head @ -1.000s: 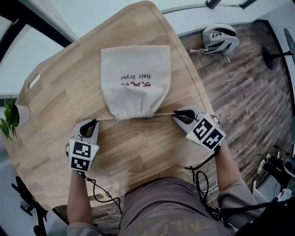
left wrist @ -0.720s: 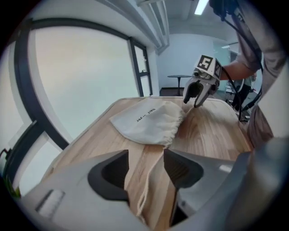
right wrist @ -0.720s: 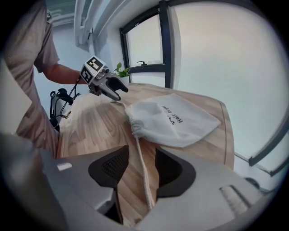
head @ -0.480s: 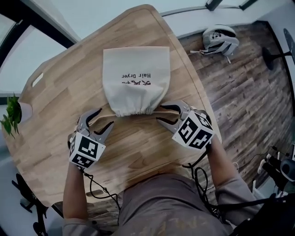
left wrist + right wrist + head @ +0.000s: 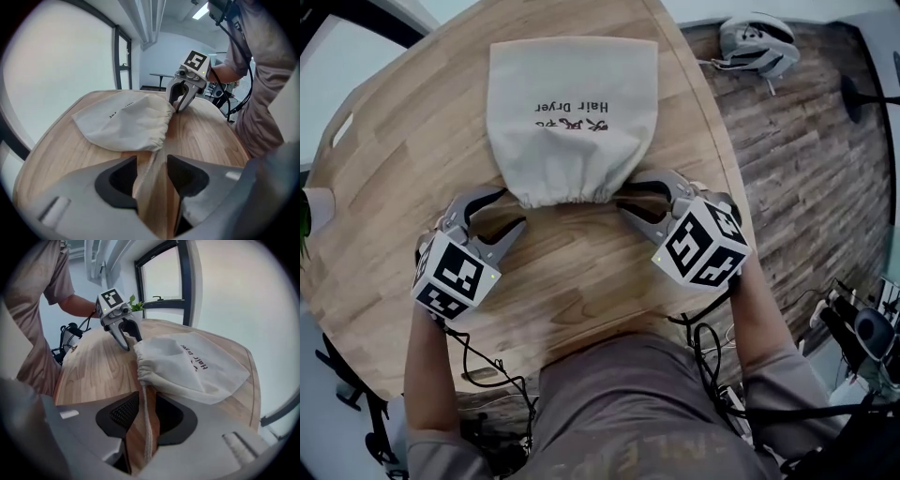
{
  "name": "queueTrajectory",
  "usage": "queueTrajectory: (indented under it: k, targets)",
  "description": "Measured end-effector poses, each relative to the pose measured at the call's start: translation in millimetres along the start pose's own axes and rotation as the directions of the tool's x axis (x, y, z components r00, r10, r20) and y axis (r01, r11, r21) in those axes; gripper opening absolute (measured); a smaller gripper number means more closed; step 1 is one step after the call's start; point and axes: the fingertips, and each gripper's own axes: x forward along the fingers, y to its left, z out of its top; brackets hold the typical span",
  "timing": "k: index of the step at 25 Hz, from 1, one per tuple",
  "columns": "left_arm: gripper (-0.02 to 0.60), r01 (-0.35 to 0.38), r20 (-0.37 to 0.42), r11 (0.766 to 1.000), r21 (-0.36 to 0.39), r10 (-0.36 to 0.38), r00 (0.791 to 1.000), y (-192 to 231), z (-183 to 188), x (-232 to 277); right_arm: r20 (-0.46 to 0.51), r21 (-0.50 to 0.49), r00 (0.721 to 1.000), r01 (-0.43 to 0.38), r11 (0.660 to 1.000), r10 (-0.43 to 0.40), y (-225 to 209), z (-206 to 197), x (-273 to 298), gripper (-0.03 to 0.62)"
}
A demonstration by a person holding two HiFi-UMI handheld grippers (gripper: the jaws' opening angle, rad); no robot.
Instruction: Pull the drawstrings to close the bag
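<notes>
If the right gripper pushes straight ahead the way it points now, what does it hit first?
Probably the bag's gathered mouth, which sits dead ahead on the table. The drawstring lies between its open jaws.

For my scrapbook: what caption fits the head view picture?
Left tongs and right tongs open beside the cinched beige cloth drawstring bag on the light wooden table.

Your pale wooden worktop (image 5: 581, 281) stands on a dark plank floor (image 5: 797, 169). Beyond its far edge, a black-framed window (image 5: 164, 282) glows bright.
</notes>
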Motion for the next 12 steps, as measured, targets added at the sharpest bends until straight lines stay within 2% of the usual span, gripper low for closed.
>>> queueTrajectory:
  k: [5,6,9,11,12]
  targets:
    - [0.176,0.004,-0.023,0.999,0.039,-0.003,1.000,0.4,-0.2,1.3,-0.064,-0.089,0.998,-0.028,0.996,0.022,4.8,-1.1,2.4,0.129]
    - [0.151,0.000,-0.030,0.999,0.050,0.002,1.000,-1.0,-0.1,1.9,-0.070,-0.093,0.997,-0.031,0.995,0.024,5.9,-1.2,2.7,0.123]
    - [0.020,-0.021,-0.029,0.998,0.058,0.023,0.999,-4.1,1.0,3.5,-0.082,-0.089,0.997,-0.024,0.996,0.017,6.6,-1.9,3.0,0.096]
    - [0.017,-0.020,-0.019,0.999,0.037,0.021,1.000,-3.6,0.4,3.2,-0.081,-0.073,0.997,-0.014,0.997,0.008,4.7,-1.8,3.6,0.041]
    - [0.015,-0.015,-0.017,1.000,0.025,0.015,1.000,-3.1,0.1,3.0,-0.079,-0.067,0.997,-0.012,0.998,0.007,4.1,-1.6,3.8,0.040]
